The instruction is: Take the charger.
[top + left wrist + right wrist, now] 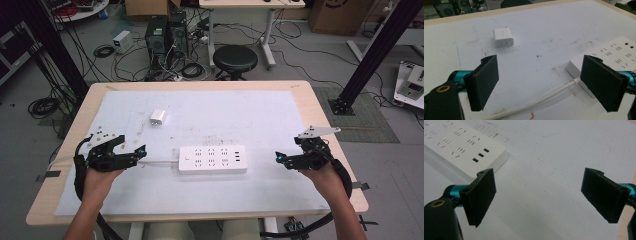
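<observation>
A white power strip [213,159] lies flat in the middle of the table, its white cable [155,162] running left. The strip also appears at the right of the left gripper view [614,53] and at the upper left of the right gripper view [461,143]. A small white charger plug [158,117] [503,37] lies farther back, left of centre. My left gripper [141,152] [544,83] is open just left of the strip, over the cable [544,98], with nothing gripped. To the strip's right my right gripper [278,157] [539,196] stands open and empty.
A pale sheet [240,110] covers most of the wooden table [320,107]. Beyond the far edge stand a black stool [235,60], computer towers [165,35] and tangled floor cables. Black frame posts [372,50] rise at both sides.
</observation>
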`<state>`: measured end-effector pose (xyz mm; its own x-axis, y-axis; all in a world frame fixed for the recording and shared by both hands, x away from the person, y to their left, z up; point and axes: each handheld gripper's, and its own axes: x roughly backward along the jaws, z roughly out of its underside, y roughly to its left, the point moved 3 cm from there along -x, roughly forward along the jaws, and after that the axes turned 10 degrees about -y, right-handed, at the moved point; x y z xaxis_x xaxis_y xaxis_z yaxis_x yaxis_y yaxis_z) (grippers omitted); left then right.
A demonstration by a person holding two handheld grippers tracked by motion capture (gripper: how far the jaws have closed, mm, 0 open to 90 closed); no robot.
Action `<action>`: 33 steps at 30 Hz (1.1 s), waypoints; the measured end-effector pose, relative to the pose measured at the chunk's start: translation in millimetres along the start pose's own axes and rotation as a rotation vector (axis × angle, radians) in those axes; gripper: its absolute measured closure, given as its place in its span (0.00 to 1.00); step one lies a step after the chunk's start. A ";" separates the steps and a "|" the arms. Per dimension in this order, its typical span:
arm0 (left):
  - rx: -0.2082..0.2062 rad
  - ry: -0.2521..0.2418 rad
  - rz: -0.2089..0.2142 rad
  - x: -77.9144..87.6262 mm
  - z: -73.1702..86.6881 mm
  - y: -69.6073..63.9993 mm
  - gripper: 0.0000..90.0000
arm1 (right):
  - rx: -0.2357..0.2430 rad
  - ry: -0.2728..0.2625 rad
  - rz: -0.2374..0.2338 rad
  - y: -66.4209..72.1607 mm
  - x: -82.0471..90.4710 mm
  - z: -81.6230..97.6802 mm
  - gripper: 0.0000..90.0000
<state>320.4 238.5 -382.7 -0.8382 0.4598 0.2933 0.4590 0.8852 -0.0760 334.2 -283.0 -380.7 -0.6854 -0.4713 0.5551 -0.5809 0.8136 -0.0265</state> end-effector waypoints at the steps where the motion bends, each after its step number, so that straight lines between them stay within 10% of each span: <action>1: 0.000 0.000 0.000 0.0 0.0 0.0 0.17 | 0.000 0.003 -0.002 0.4 -0.1 0.1 0.14; 15: 0.089 0.010 -0.005 -26.9 -7.2 1.7 0.17 | 0.007 -0.007 -0.010 0.9 -6.6 -6.4 0.14; 33: 0.026 0.032 -0.062 -111.0 -61.0 27.6 0.17 | 0.004 0.023 -0.025 -0.9 -22.0 -19.8 0.14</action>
<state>444.1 207.5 -359.2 -0.8547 0.4020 0.3285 0.3985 0.9136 -0.0813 358.5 -266.6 -376.4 -0.6607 -0.4834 0.5743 -0.5994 0.8003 -0.0159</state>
